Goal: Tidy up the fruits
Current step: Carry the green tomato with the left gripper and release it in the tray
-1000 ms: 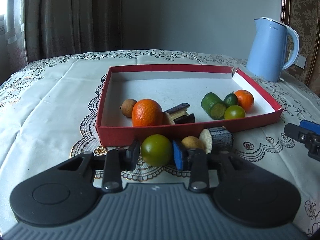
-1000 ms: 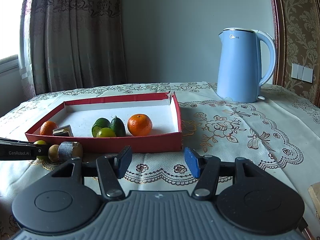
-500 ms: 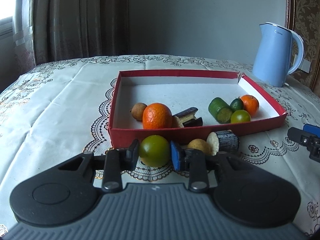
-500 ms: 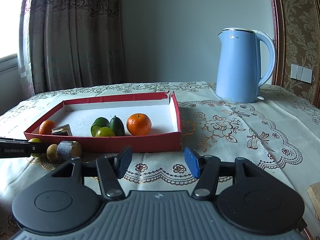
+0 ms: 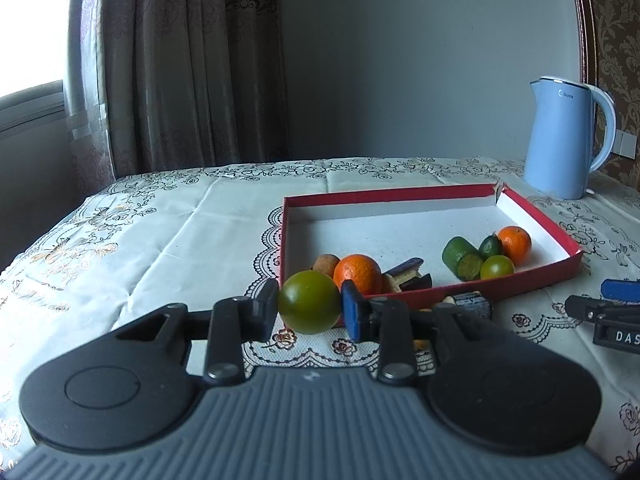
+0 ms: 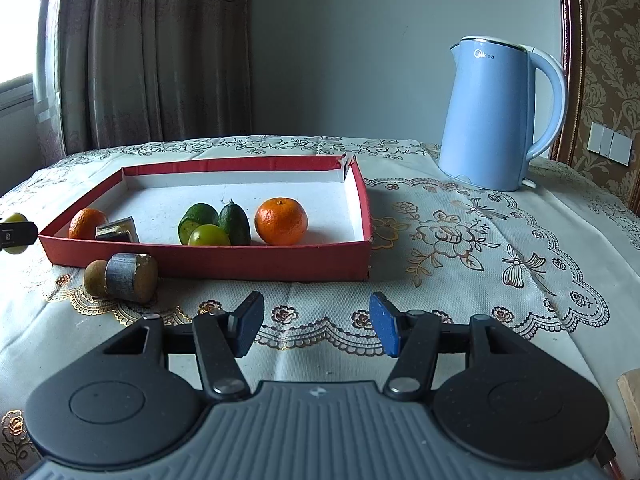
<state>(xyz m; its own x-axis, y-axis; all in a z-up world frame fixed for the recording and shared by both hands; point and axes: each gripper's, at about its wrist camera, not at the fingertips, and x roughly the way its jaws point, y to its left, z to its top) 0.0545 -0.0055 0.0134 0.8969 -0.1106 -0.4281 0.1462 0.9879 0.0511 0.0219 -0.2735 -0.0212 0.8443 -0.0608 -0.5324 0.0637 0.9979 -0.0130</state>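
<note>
My left gripper [image 5: 310,308] is shut on a round green fruit [image 5: 309,307] and holds it lifted above the tablecloth, in front of the near left corner of the red tray [image 5: 536,214]. The tray [image 6: 208,258] holds two oranges [image 6: 281,221], small green fruits [image 6: 208,235], a brown fruit [image 5: 325,263] and dark cane pieces [image 5: 408,274]. A grey cane piece [image 6: 128,277] and a small brown fruit [image 6: 93,278] lie on the cloth outside the tray's front wall. My right gripper [image 6: 316,324] is open and empty, low over the cloth in front of the tray.
A blue electric kettle [image 6: 496,120] stands at the back right of the table. Curtains hang behind the table on the left. The patterned tablecloth [image 5: 140,240] covers the table. A wooden edge [image 6: 632,400] shows at the far right.
My left gripper has closed on the green fruit and lifted it off the cloth, with the view rising. My right gripper has stayed open and moved slightly.
</note>
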